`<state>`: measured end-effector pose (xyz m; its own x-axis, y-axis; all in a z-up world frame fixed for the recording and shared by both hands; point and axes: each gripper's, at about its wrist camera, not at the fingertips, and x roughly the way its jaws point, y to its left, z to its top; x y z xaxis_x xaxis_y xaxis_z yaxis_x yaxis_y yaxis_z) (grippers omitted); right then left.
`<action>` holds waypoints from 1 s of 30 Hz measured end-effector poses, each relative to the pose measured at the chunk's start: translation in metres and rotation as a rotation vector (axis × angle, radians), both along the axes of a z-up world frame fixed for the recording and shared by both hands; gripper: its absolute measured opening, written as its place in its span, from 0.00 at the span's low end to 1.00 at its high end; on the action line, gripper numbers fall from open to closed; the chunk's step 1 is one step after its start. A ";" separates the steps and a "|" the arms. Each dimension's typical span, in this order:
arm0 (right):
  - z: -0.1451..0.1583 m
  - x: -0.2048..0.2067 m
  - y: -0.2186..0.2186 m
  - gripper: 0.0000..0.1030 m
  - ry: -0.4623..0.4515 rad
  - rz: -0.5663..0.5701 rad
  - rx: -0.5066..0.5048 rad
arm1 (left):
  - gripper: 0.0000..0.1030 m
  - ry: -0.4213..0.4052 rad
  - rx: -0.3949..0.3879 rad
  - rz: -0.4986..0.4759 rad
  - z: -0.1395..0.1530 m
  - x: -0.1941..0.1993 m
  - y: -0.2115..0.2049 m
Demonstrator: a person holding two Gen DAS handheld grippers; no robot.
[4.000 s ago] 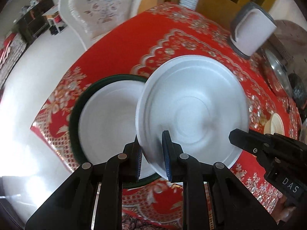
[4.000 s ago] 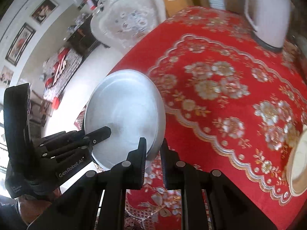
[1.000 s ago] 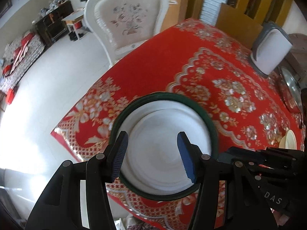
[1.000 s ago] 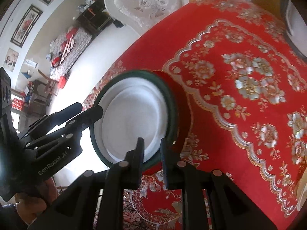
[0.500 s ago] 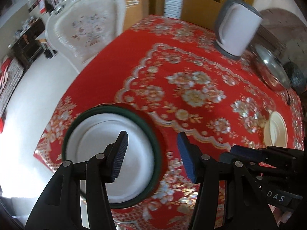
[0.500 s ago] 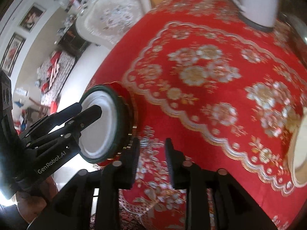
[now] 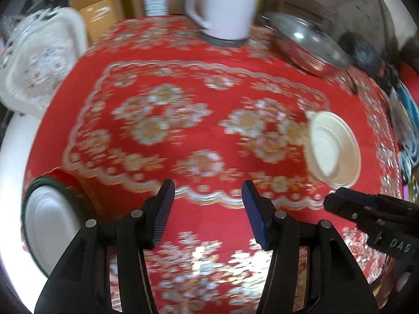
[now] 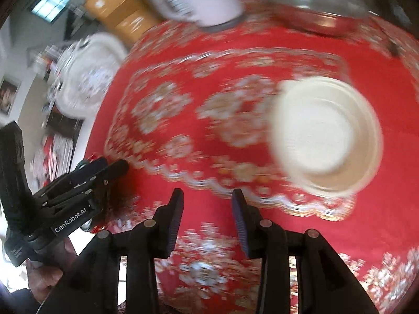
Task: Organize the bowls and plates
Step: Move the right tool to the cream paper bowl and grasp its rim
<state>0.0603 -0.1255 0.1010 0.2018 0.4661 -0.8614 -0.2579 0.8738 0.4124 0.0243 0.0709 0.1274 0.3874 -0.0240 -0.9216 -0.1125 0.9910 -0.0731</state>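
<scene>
Round table under a red cloth (image 7: 209, 104) patterned with gold and white flowers. Near the left edge, a green-rimmed plate stack (image 7: 49, 225); toward the right, well apart from it, a cream bowl (image 7: 332, 149) standing alone. At the far side, a white kettle (image 7: 222, 5) on a grey base, and just beside it a shiny metal lid (image 7: 309, 44).

Two plates: a green-rimmed white plate (image 7: 49, 222) left of the tongs, a cream plate (image 7: 332, 149) to their right. One white kettle (image 7: 222, 5) and one steel lid (image 7: 309, 44) beyond them.
</scene>
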 end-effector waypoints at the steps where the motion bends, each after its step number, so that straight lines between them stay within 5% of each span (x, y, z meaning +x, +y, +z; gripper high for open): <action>1: 0.000 0.000 -0.012 0.38 0.000 -0.026 0.001 | 0.52 0.003 -0.002 -0.026 -0.002 0.006 -0.015; 13: -0.016 0.019 -0.148 0.42 0.005 -0.334 -0.020 | 0.52 0.060 -0.056 -0.137 -0.029 0.066 -0.105; 30: -0.059 0.074 -0.146 0.42 0.051 -0.261 -0.006 | 0.52 0.155 -0.067 -0.088 -0.078 0.100 -0.133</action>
<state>0.1345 -0.2719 0.0423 0.2708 0.3988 -0.8761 -0.0024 0.9104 0.4136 0.1245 -0.0619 0.0493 0.2343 -0.1148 -0.9654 -0.0405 0.9910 -0.1276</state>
